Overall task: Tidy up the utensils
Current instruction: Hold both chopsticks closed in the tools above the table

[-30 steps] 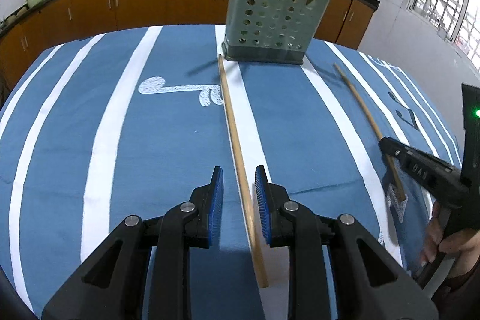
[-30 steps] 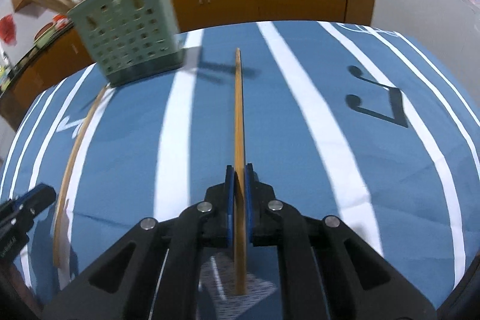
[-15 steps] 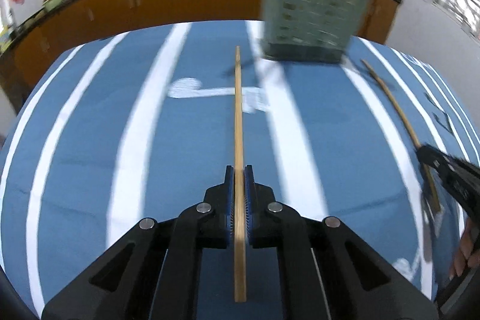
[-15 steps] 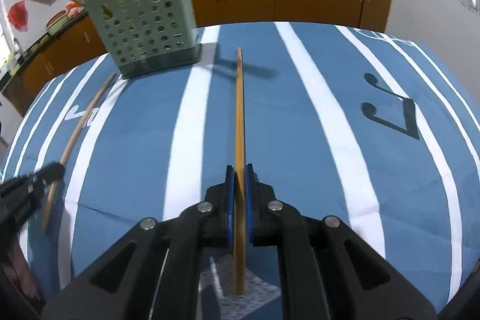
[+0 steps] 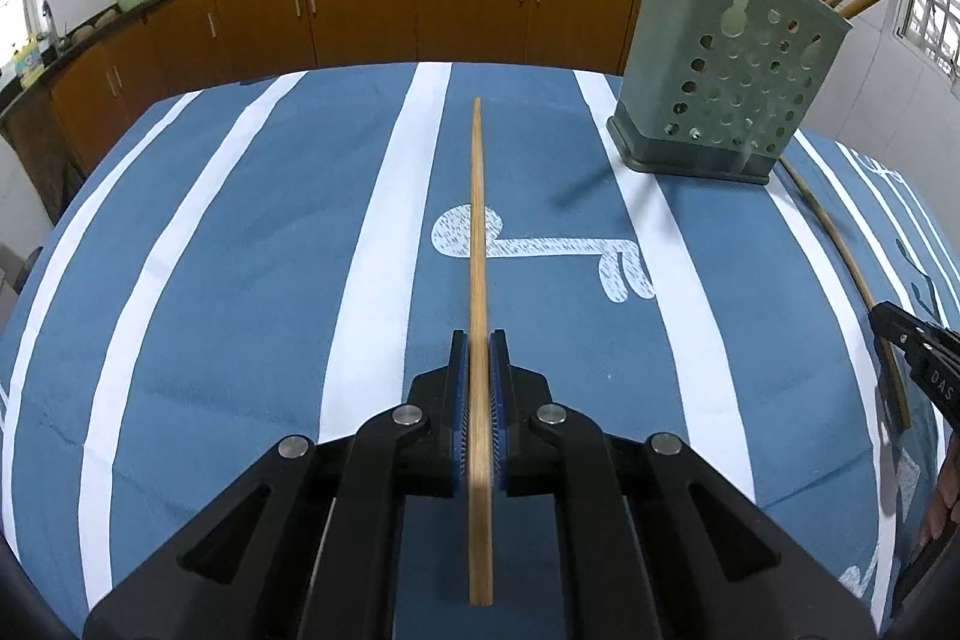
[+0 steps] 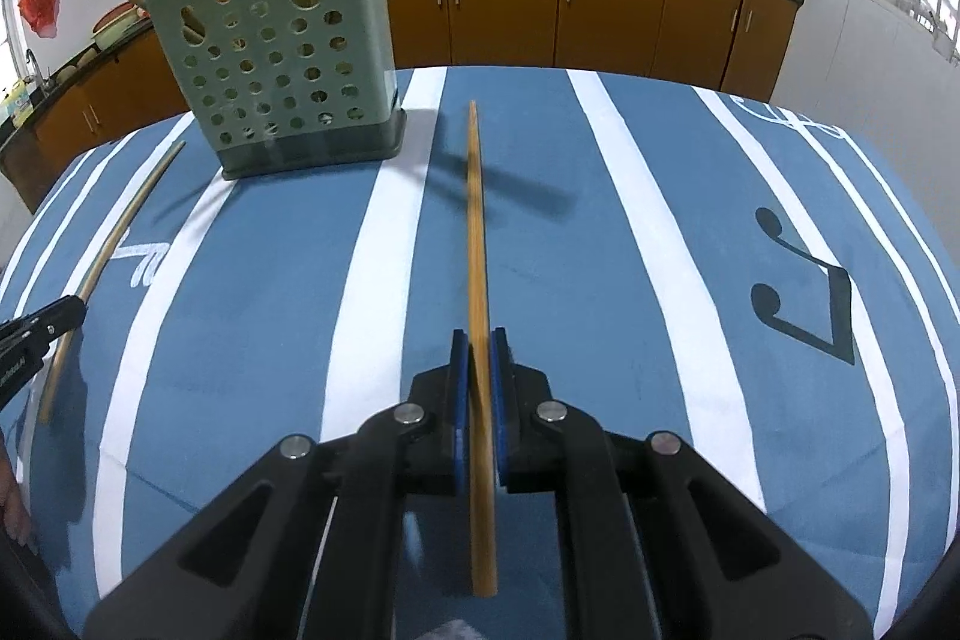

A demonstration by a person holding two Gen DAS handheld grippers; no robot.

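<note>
Left gripper (image 5: 478,349) clamps a chopstick (image 5: 477,220) near its thick end, tip forward, clear of the cloth (image 5: 240,280). Right gripper (image 6: 479,349) likewise grips its own chopstick (image 6: 475,232). Holder (image 5: 729,76) stands beyond, between the two hands, more sticks already in it. Step: carry to holder. Next likely needs lifting, tipping each stick upright, dropping it through the open top without knocking the holder.

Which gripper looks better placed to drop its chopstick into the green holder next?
Probably the right gripper: the green holder looms closer in its view than in the left gripper's. Both are shut on a chopstick, so the margin is small.
</note>
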